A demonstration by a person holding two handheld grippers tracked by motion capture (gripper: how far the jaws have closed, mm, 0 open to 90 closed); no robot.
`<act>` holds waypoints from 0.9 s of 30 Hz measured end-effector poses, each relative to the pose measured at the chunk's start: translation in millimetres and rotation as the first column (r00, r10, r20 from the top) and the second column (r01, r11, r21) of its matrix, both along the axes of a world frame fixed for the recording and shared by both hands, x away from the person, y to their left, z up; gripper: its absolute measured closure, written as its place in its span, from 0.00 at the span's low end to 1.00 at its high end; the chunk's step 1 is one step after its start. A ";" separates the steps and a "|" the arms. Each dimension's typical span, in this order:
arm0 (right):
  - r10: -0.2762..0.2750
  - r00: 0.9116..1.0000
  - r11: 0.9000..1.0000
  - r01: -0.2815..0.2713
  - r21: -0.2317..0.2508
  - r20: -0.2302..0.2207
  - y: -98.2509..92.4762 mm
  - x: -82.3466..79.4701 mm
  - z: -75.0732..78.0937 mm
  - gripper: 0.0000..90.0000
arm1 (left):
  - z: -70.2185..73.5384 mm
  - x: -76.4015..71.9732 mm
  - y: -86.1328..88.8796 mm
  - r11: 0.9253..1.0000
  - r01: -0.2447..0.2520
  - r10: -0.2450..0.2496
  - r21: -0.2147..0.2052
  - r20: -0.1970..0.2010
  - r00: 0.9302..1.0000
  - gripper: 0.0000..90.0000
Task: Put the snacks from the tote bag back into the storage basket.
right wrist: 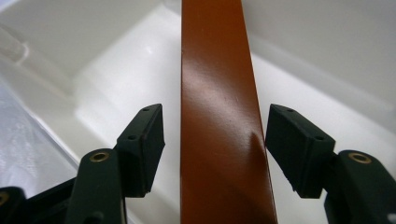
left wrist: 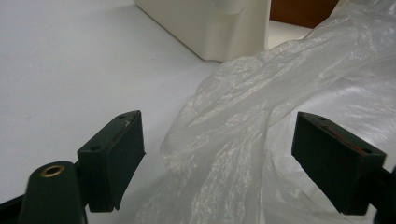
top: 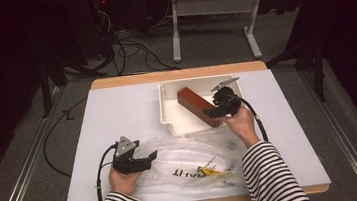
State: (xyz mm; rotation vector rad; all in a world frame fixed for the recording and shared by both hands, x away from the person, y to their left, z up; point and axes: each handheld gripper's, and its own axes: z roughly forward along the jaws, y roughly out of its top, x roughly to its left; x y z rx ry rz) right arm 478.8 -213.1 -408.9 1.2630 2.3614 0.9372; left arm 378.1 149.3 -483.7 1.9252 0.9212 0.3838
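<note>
At centre right of the high view, the right gripper (top: 214, 112) straddles a brown box (top: 198, 107) in the white tray (top: 167, 112), jaws wide. Lower left, the left gripper (top: 148, 158) gapes wide around the plastic bag (top: 187, 155).

Brown box (right wrist: 219, 130) cut off top and bottom; bag (top: 183, 163) lettering unreadable.

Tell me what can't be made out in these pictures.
- Bag's print: high view, the plastic bag is crumpled, so the lettering is too small and folded to read.
- Brown box: right gripper view, its far end is cut off by the top edge; high view, the right gripper covers its near end.
- White bin: left gripper view, cropped by the top edge.
</note>
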 end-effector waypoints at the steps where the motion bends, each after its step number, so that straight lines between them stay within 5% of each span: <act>1: 0.000 1.000 1.000 0.000 0.000 0.000 0.0 0.0 0.0 0.43 | 0.0 0.0 0.0 1.000 0.000 0.000 0.000 0.000 1.000 0.20; 9: 0.037 0.999 0.999 -0.037 0.013 0.007 4.5 -13.7 7.8 0.59 | -0.1 0.1 0.0 1.000 0.001 -0.001 -0.001 -0.001 1.000 0.20; 15: 0.075 0.996 0.996 -0.077 0.054 0.040 9.4 -26.7 5.6 0.80 | -0.1 0.3 0.1 1.000 0.000 -0.001 -0.003 -0.003 1.000 0.20; 19: 0.079 0.997 0.995 -0.078 0.056 -0.015 10.1 -29.2 -4.4 0.89 | -0.3 0.6 -0.2 1.000 0.000 0.000 -0.001 -0.003 1.000 0.20; 23: 0.098 0.995 0.994 -0.097 0.054 -0.021 11.4 -30.1 -6.1 1.00 | -0.2 0.5 -0.3 1.000 -0.001 0.001 0.000 -0.002 1.000 0.20; 27: 0.100 0.994 0.995 -0.100 0.013 -0.039 17.2 -31.3 -9.0 1.00 | -0.2 0.4 -0.3 1.000 -0.001 0.001 0.001 -0.002 1.000 0.20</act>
